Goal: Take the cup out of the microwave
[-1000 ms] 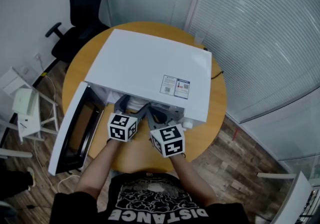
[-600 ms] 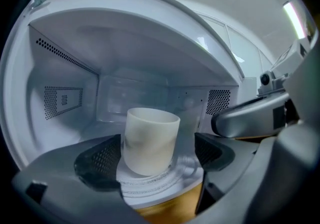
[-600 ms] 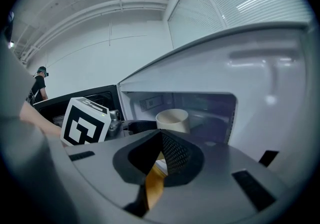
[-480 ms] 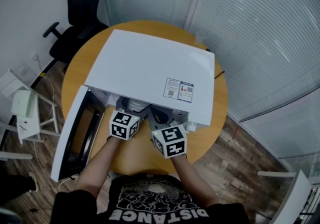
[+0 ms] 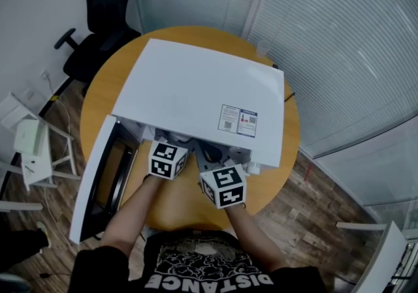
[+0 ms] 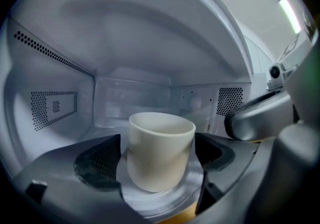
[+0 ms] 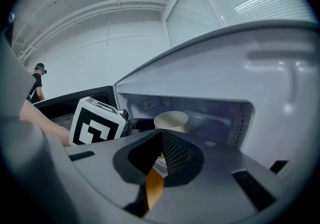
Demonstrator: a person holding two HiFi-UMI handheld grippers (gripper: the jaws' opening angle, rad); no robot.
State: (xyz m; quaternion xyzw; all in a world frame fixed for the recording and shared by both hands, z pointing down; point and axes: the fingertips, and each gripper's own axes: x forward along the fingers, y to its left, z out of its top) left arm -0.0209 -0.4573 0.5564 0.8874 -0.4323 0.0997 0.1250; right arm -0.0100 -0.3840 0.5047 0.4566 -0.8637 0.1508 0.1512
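Note:
A cream cup stands upright on the glass turntable inside the white microwave, whose door hangs open to the left. My left gripper reaches into the cavity and is open. Its dark pads stand on either side of the cup without pressing on it. In the right gripper view the cup shows behind the left gripper's marker cube. My right gripper waits just outside the opening, its pads meeting at the tips with nothing between them.
The microwave sits on a round wooden table. A clear cup stands at the table's far edge. A black office chair and a white rack stand to the left. Blinds cover the glass wall on the right.
My left gripper has pushed further into the microwave opening, so the cup now lies between its jaws. The right gripper has stayed where it was.

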